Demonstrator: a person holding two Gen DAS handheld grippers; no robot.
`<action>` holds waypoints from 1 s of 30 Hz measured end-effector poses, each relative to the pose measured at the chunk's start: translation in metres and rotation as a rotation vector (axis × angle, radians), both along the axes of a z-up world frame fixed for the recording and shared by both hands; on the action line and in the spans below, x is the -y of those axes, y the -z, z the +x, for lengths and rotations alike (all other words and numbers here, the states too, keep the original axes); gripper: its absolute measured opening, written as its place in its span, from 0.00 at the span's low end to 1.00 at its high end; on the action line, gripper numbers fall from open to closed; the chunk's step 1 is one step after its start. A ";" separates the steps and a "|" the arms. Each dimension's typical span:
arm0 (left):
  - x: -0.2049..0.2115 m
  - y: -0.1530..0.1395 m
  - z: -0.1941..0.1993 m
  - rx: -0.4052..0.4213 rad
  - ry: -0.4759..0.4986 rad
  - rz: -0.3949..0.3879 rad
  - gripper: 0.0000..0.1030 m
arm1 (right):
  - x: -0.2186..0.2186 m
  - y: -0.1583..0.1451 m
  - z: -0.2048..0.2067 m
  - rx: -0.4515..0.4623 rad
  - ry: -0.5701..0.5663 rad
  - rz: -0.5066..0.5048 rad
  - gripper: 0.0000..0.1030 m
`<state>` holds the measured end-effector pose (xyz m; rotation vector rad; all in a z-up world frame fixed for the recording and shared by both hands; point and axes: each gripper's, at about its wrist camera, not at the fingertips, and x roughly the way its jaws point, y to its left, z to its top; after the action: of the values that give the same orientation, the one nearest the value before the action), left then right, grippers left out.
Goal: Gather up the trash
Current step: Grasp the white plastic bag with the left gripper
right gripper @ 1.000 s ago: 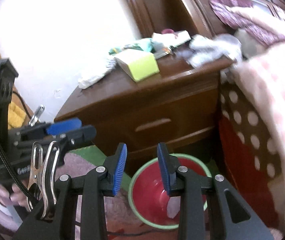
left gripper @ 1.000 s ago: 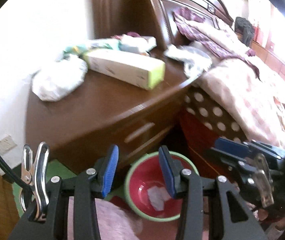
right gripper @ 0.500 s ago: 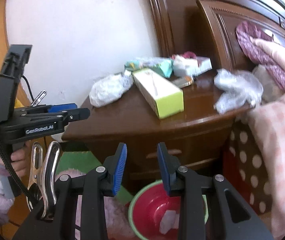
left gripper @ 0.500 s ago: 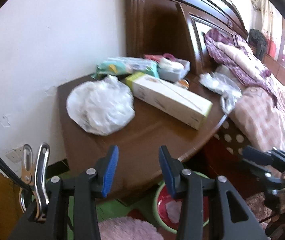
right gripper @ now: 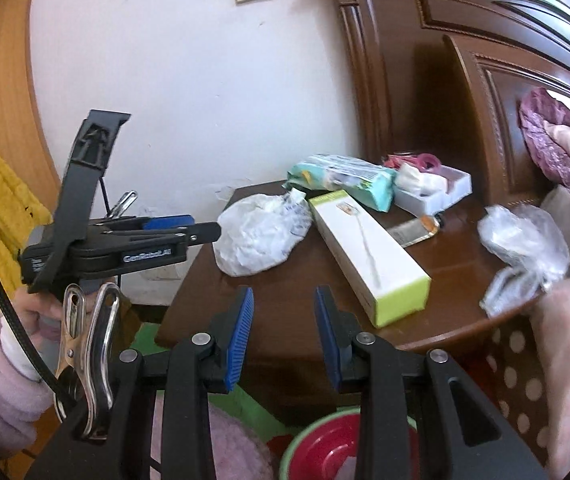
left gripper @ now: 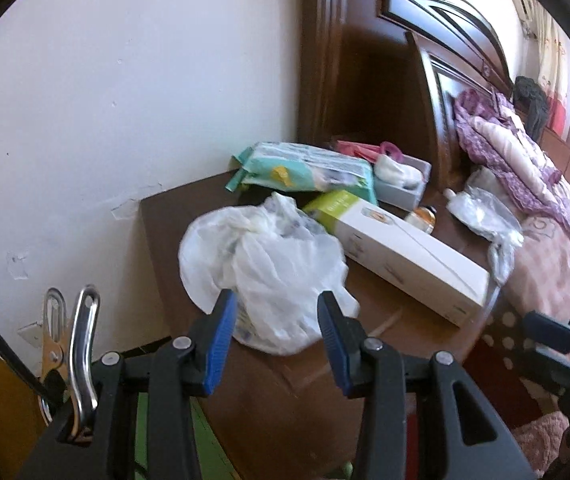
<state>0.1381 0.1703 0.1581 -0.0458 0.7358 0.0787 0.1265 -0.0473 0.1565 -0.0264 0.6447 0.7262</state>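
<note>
1. Bedside surface [right gripper: 285,300] carries the crumpled white bag [left gripper: 269,268] at its wall-side end.
2. Left gripper [left gripper: 273,340] and right gripper [right gripper: 281,332] fingers parted, empty.
3. Red bin [right gripper: 325,452] below the surface holds some scraps; the bag remains uncollected.

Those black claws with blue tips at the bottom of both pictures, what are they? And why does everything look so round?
They are grabbing tools, one in each of a person's hands, not a robot. A small round-eyed camera rides on each, bending the picture. One picture looks along the left gripper, the other along the right gripper, which also sees the left one from the side. Both are open and hold nothing. On the brown nightstand lie a crumpled white bag, a long white-and-green box, a green wipes pack, a small tray and clear plastic. A red bin sits on the floor.
</note>
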 end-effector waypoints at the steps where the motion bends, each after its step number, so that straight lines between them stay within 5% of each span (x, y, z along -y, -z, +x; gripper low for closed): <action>1: -0.004 0.000 0.005 -0.004 0.000 -0.005 0.43 | -0.004 0.000 0.004 -0.007 -0.006 0.006 0.32; 16: -0.058 0.036 0.067 -0.068 -0.053 -0.096 0.47 | -0.068 0.037 0.076 -0.175 0.008 0.050 0.57; 30: -0.076 0.060 0.092 -0.106 -0.048 -0.199 0.47 | -0.104 0.073 0.117 -0.248 0.020 0.031 0.58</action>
<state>0.2299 0.2461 0.0985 -0.2511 0.8464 0.0533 0.2434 0.0569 0.0834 0.0999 0.8691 0.7265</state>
